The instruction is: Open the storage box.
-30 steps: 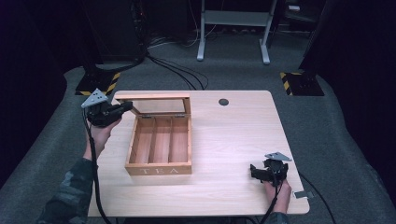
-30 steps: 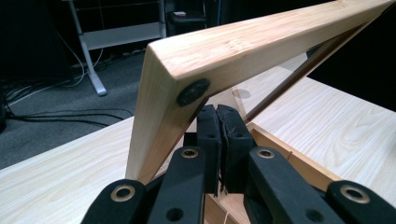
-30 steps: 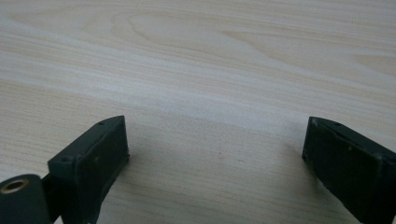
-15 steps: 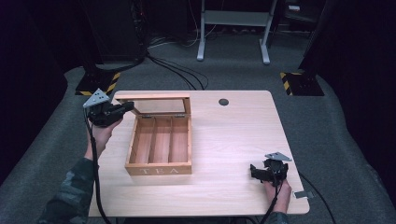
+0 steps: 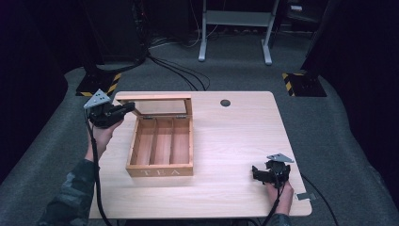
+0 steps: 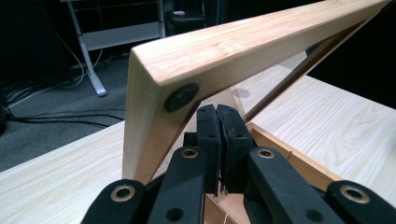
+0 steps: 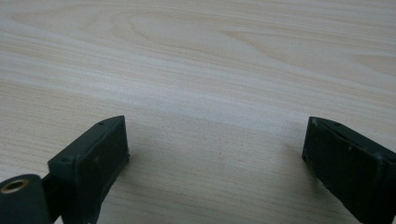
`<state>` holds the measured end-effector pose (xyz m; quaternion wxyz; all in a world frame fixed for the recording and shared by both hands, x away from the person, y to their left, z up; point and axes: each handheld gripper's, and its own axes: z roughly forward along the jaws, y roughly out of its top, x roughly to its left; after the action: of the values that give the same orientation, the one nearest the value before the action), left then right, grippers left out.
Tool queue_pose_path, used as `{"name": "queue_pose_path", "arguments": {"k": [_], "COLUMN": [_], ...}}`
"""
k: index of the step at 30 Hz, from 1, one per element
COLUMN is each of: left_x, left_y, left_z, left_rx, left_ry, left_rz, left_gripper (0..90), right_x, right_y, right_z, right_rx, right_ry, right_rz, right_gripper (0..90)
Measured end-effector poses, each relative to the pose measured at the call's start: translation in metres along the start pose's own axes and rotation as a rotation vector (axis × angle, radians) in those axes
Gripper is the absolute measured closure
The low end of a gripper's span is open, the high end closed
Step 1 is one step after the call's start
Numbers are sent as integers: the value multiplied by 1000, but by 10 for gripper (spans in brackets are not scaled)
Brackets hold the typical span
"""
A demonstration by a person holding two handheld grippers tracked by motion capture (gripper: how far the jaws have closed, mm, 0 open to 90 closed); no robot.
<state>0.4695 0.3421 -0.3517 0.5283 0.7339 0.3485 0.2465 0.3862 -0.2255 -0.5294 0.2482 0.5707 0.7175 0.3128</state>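
Note:
A wooden tea box [image 5: 160, 167] marked TEA stands left of centre on the table, showing three bare compartments. Its glass-paned lid [image 5: 155, 98] stands raised at the back. My left gripper [image 5: 131, 108] is at the lid's left front corner, with its jaws pressed together just under the lid frame [image 6: 243, 42]. In the left gripper view the gripper [image 6: 217, 114] is shut with nothing between the pads, right beneath the corner's black bumper dot [image 6: 181, 97]. My right gripper [image 5: 256, 173] rests low at the table's near right. In its own view the right gripper [image 7: 217, 140] is open over bare wood.
The light wooden table [image 5: 235, 136] has a round cable hole [image 5: 225, 102] at the back. Grey carpet, cables and a white metal stand [image 5: 235, 19] lie beyond. Yellow-black striped bases [image 5: 99, 84] flank the table's far corners.

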Motion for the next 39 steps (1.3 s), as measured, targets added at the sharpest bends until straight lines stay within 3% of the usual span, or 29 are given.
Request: {"name": "queue_pose_path", "arguments": {"k": [39], "left_x": [0], "left_y": [0], "left_z": [-1], "left_rx": [-2], "left_ry": [1], "left_rz": [-3], "left_gripper": [880], "right_x": [0], "right_y": [0], "right_z": [0], "right_rx": [0], "right_ry": [0], "right_rz": [0], "right_gripper": [65]}}
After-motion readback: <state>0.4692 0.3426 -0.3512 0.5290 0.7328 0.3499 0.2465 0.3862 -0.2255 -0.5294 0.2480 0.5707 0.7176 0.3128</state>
